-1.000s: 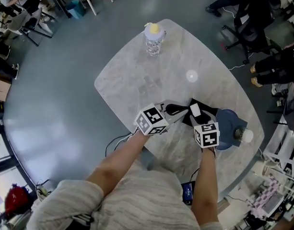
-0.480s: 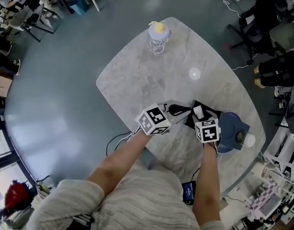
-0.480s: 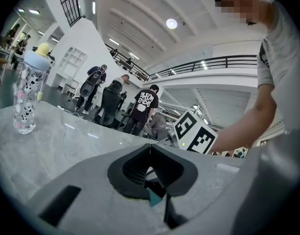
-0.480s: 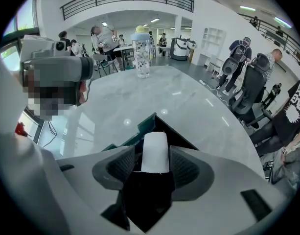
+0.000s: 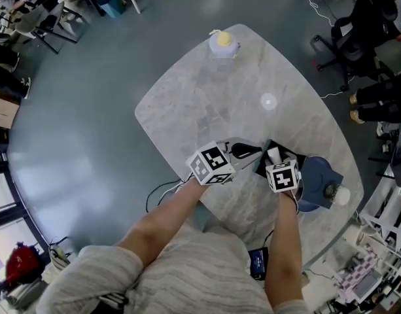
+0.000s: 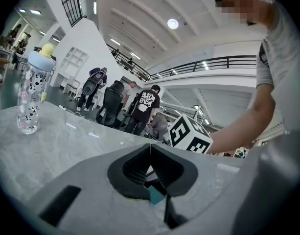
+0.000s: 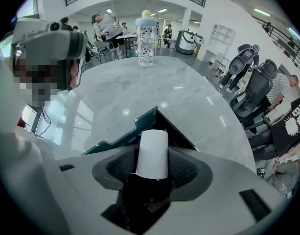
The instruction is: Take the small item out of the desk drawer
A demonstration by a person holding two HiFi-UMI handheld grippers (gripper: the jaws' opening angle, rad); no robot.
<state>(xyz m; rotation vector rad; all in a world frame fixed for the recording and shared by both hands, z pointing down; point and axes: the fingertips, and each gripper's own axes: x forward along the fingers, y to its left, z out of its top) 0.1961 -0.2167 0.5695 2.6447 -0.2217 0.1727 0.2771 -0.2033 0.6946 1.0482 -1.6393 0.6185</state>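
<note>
Small white cylindrical item (image 7: 152, 153): seen between the widely parted jaws of the right tool (image 5: 274, 157), at the teal-rimmed drawer (image 7: 135, 123) on the marble tabletop (image 5: 207, 103). Left tool (image 6: 150, 148): jaws closed together. Spotted, yellow-capped bottle (image 6: 34, 97): set well apart. Bystander's black T-shirt (image 6: 149, 102): print seemingly reads "ENDS".

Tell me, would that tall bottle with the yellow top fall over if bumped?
Probably, yes: the bottle stands tall and narrow on a smooth table. It looks like see-through plastic, so likely light. Being round, it might roll once down.
</note>
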